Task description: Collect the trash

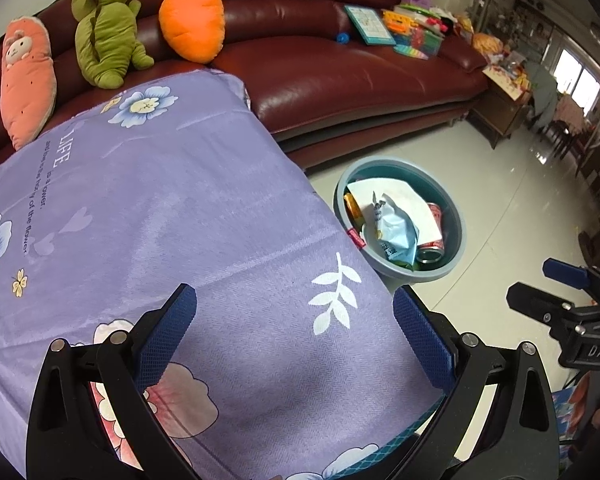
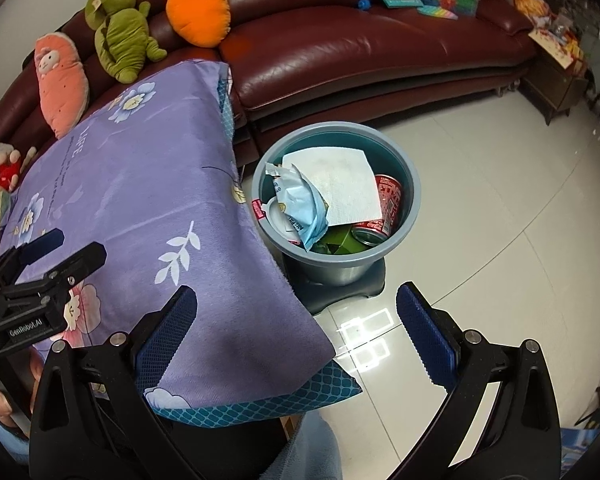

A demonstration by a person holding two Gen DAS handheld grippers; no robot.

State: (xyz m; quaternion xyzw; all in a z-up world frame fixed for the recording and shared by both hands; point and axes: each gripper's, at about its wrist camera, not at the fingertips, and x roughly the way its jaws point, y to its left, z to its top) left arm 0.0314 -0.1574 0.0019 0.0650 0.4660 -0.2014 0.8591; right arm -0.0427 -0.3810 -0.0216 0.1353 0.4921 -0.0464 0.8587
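Trash point(image 2: 332, 196) in the bucket point(image 2: 410, 184), left hand-held gripper point(image 1: 294, 336) and right hand-held gripper point(image 2: 296, 336) both wide, empty.

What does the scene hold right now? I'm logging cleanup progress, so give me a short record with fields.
surface: purple floral cloth over a table, no trash visible on it
bin: round blue-grey plastic bin on the tiled floor beside the table
bin contents: white paper sheet, light blue snack wrapper, red drink can
left gripper: open, empty
right gripper: open, empty
background: dark red leather sofa with plush toys
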